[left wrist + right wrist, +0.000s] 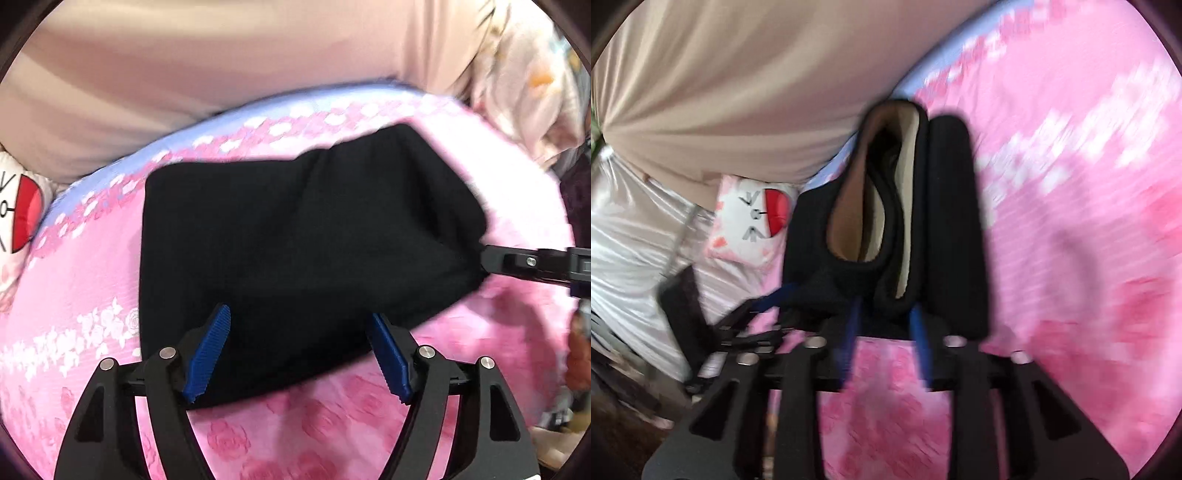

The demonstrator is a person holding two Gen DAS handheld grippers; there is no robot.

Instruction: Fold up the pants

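Observation:
The black pants lie folded in a thick bundle on the pink floral bedsheet. My left gripper is open, its blue pads on either side of the bundle's near edge, holding nothing. My right gripper reaches in from the right and grips the bundle's right end. In the right wrist view the right gripper is closed on a folded edge of the pants, whose tan lining shows in the loops. The left gripper shows at the left there.
A beige curtain hangs behind the bed. A white and red cushion lies at the bed's far edge. Floral bedding is piled at the back right. White satin fabric lies left of the bed.

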